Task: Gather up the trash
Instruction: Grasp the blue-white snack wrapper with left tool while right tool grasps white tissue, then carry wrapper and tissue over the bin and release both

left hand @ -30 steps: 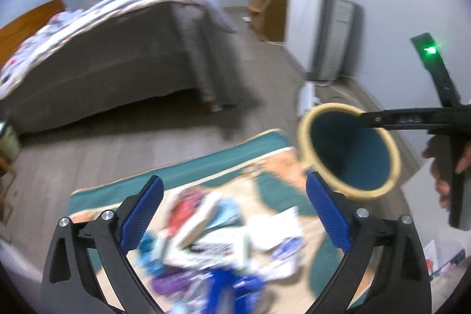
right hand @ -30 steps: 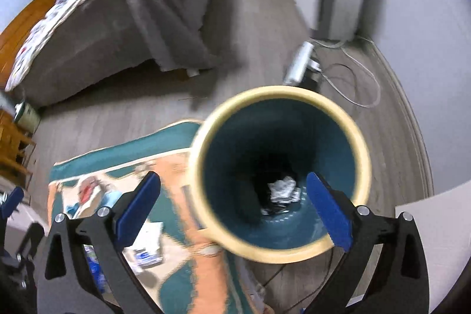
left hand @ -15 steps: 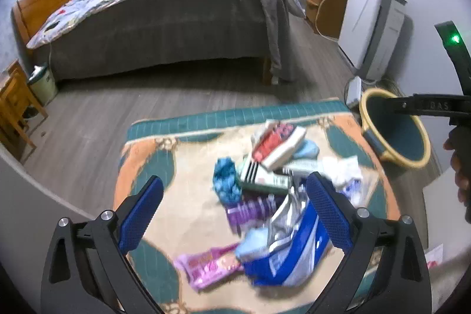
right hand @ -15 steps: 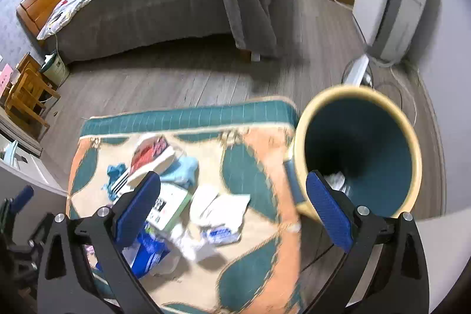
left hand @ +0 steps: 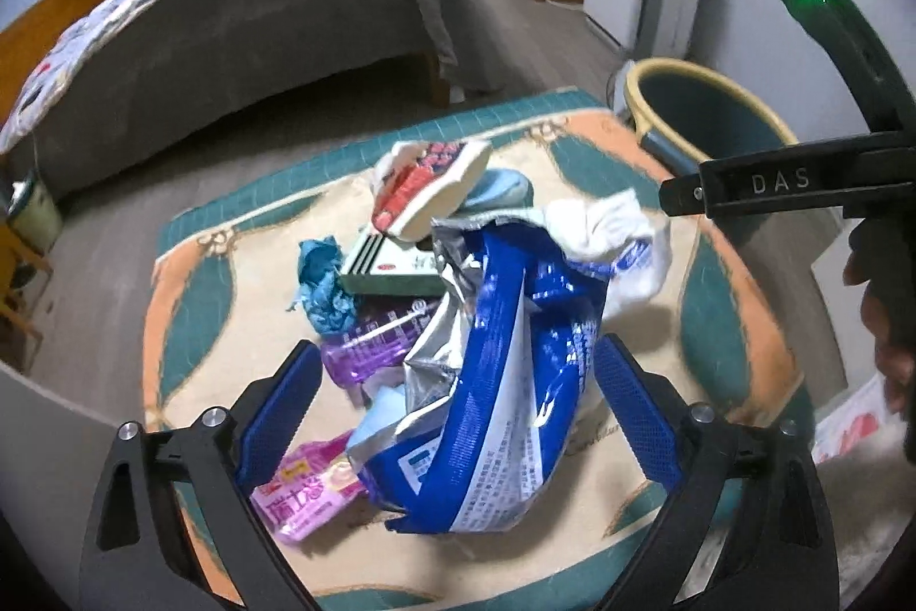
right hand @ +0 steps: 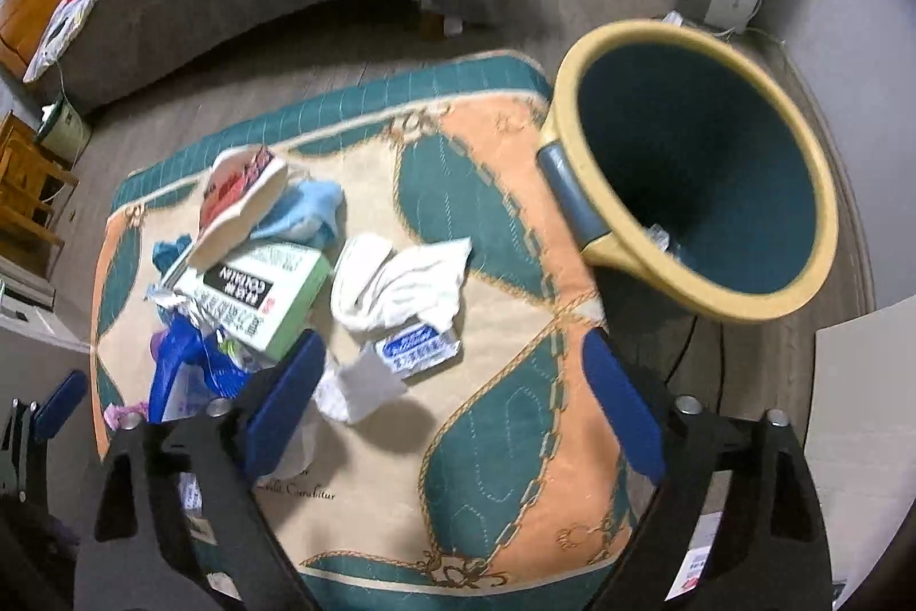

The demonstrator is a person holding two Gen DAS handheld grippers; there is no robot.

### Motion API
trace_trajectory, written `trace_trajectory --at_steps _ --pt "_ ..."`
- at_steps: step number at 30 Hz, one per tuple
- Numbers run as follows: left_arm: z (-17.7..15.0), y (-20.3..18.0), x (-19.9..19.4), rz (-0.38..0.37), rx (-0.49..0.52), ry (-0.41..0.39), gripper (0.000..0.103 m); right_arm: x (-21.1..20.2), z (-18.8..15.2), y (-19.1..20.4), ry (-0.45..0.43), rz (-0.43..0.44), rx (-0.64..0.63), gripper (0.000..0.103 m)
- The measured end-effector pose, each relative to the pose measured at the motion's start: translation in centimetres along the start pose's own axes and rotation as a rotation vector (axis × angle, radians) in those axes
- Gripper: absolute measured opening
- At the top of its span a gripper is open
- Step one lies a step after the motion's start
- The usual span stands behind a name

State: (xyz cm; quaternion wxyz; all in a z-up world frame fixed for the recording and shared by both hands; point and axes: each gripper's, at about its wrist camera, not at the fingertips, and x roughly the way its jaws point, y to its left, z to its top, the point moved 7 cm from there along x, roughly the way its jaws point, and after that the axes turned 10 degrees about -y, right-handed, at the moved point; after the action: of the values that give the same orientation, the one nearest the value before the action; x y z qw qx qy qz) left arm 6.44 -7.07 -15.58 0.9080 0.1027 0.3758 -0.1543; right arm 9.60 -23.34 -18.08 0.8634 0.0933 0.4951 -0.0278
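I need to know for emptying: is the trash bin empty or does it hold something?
Not empty. The bin shows a few crumpled pieces at its bottom; most of it is unfilled.

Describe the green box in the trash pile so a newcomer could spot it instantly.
Start at the patterned rug beside the yellow-rimmed bin. The trash pile sits on the rug's far-left part. The green box lies there, under a red-and-cream packet and left of the white crumpled paper; it alone is rigid, with black-banded print.
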Motion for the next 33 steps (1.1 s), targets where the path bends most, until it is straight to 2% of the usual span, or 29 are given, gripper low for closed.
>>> trace_trajectory --at_steps 1,3,5,6,7,8,9,10,12,13,19,26,33 --pt "-0.2 0.0 0.3 -0.007 -0.007 0.013 0.094 0.1 -0.2 0.2 0.008 0.005 -0.003 0.081" --pt "-0.5 0.1 0.7 -0.018 -0.013 0.03 0.089 0.4 -0.4 0.5 0.024 0.01 -0.011 0.069" --pt "-0.7 0.0 1.0 -0.03 -0.009 0.05 0.071 0.7 -0.7 0.7 0.038 0.017 -0.011 0.06" --pt "-0.9 -0.1 1.3 -0.041 -0.009 0.064 0.069 0.8 -0.8 0.8 0.048 0.029 0.001 0.054" --pt "-1.1 -0.2 1.5 -0.054 -0.01 0.077 0.059 1.0 -0.9 0.9 0.058 0.044 0.012 0.051" --pt "-1.4 -0.3 1.7 -0.062 -0.011 0.09 0.047 1.2 -1.1 1.0 0.069 0.061 0.022 0.043" --pt "-1.5 -0.3 1.9 -0.065 -0.008 0.101 0.041 1.4 -1.3 1.3 0.082 0.08 0.029 0.035" --pt "-1.6 -0.3 1.9 -0.067 -0.006 0.102 0.037 1.6 -1.4 1.5 0.094 0.095 0.03 0.03" --pt "-1.4 -0.2 1.8 -0.065 -0.001 0.092 0.032 1.7 -1.5 2.0 0.105 0.121 0.028 0.008" --pt "-1.2 -0.2 1.6 -0.066 -0.001 0.083 0.029 1.6 -1.5 2.4 0.102 0.13 0.022 0.004" --pt "0.2 0.6 0.7 -0.063 -0.033 0.04 0.024 -0.3 0.0 3.6 0.04 0.171 0.001 0.002" --pt "3.8 2.8 -1.8 -0.044 -0.113 -0.07 0.024 -3.7 3.3 3.9 -0.076 0.193 -0.018 0.002" --pt "6.0 3.5 -3.2 -0.017 -0.103 -0.141 0.024 -7.5 6.7 2.8 -0.193 0.181 -0.053 0.002"
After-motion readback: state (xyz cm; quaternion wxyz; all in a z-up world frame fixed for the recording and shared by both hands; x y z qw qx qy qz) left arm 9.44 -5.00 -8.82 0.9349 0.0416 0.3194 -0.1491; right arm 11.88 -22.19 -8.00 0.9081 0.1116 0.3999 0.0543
